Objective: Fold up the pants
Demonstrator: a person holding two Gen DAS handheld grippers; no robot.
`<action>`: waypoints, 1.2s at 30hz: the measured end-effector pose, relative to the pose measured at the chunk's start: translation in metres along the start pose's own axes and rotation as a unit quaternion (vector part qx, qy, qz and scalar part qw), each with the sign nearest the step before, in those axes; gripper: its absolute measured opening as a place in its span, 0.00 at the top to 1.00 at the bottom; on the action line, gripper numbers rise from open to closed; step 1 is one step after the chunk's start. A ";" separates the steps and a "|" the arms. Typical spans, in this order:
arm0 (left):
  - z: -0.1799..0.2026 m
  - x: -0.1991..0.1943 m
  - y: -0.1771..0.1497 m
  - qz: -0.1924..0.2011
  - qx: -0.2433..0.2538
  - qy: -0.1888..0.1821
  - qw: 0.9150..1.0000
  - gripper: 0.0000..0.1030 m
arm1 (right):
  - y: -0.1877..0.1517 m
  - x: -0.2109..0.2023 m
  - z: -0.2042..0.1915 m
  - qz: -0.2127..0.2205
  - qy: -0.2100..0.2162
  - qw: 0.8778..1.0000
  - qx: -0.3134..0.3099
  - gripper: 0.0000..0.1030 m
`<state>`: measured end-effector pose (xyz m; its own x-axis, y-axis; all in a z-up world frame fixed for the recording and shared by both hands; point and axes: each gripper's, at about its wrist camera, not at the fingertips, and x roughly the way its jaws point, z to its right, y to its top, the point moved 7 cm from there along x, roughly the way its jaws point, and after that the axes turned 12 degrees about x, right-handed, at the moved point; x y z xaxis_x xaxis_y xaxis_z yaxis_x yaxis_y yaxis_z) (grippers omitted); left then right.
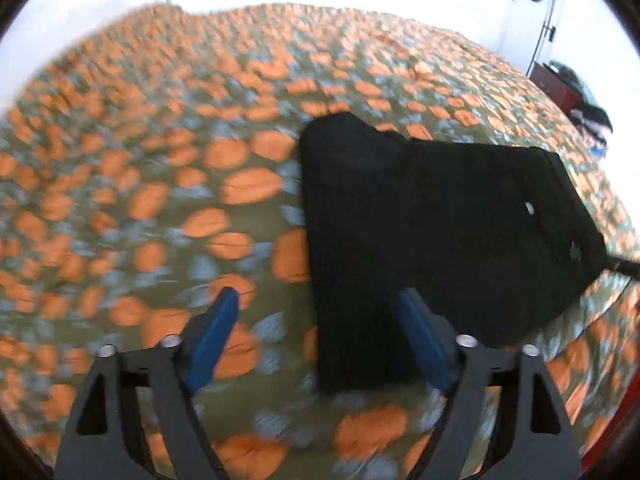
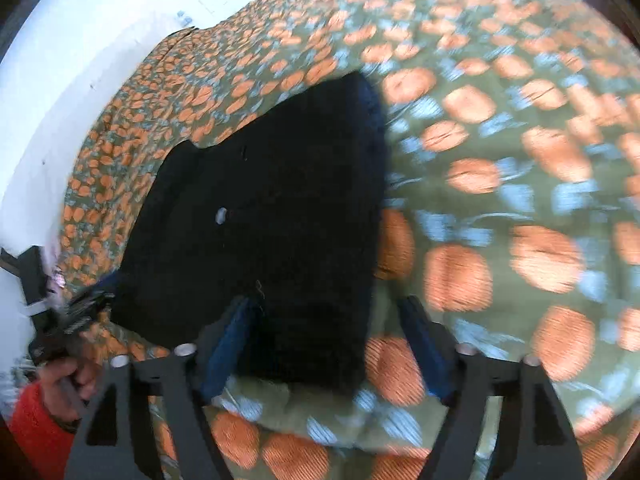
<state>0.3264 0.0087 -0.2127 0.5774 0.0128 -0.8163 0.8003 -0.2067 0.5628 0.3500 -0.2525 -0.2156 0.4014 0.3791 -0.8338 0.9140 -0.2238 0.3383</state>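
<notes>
Black pants (image 1: 432,232) lie folded into a compact stack on the bed; a small silver button (image 1: 529,208) shows on top. They also show in the right wrist view (image 2: 264,232). My left gripper (image 1: 318,304) is open and empty, hovering above the near edge of the pants, with its right finger over the cloth. My right gripper (image 2: 326,312) is open and empty, just above the near end of the stack. The left gripper (image 2: 84,308), held in a hand, shows at the far left in the right wrist view.
The bed is covered by a green bedspread (image 1: 160,184) with orange and blue spots. A white wall lies behind it. A dark red nightstand (image 1: 556,88) with clothes on it stands at the far right. The person's red sleeve (image 2: 36,420) is at the lower left.
</notes>
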 end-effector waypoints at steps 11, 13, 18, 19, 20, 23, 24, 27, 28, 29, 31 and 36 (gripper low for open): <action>0.039 -0.111 -0.034 0.019 0.001 0.041 0.999 0.05 | -0.068 -0.136 -0.027 0.116 -0.064 0.990 -0.038 0.00; 0.049 -0.131 -0.039 0.032 0.006 0.035 0.999 0.05 | -0.086 -0.147 -0.042 0.127 -0.073 0.988 -0.051 0.00; 0.063 -0.171 -0.060 0.041 0.006 0.053 0.998 0.05 | -0.138 -0.162 -0.083 0.131 -0.074 0.983 -0.107 0.00; 0.066 -0.175 -0.063 0.034 0.011 0.053 0.998 0.05 | -0.148 -0.166 -0.087 0.133 -0.077 0.981 -0.117 0.00; 0.068 -0.179 -0.065 0.032 0.016 0.055 0.998 0.05 | -0.154 -0.168 -0.089 0.137 -0.083 0.979 -0.123 0.00; 0.073 -0.194 -0.071 0.039 0.015 0.060 0.997 0.05 | -0.174 -0.177 -0.086 0.147 -0.108 0.975 -0.126 0.00; 0.074 -0.198 -0.073 0.043 0.014 0.060 0.997 0.05 | -0.180 -0.179 -0.083 0.148 -0.111 0.975 -0.120 0.00; 0.075 -0.206 -0.075 0.052 0.017 0.068 0.996 0.05 | -0.191 -0.184 -0.075 0.142 -0.111 0.979 -0.099 0.00; 0.075 -0.208 -0.076 0.054 0.017 0.069 0.996 0.05 | -0.193 -0.186 -0.074 0.141 -0.111 0.979 -0.096 0.00; 0.075 -0.208 -0.076 0.054 0.016 0.068 0.996 0.05 | -0.195 -0.188 -0.074 0.140 -0.113 0.979 -0.094 0.00; 0.074 -0.206 -0.078 0.049 0.015 0.064 0.997 0.05 | -0.199 -0.191 -0.077 0.138 -0.109 0.980 -0.094 0.00; 0.075 -0.201 -0.080 0.039 0.009 0.051 0.998 0.05 | -0.200 -0.195 -0.090 0.144 -0.105 0.978 -0.105 0.00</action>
<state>0.1340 -0.0504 -0.1037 0.6520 0.0957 -0.7521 0.7498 -0.2283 0.6210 0.0943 -0.2003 -0.0816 0.6441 0.1286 -0.7541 0.7649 -0.0963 0.6369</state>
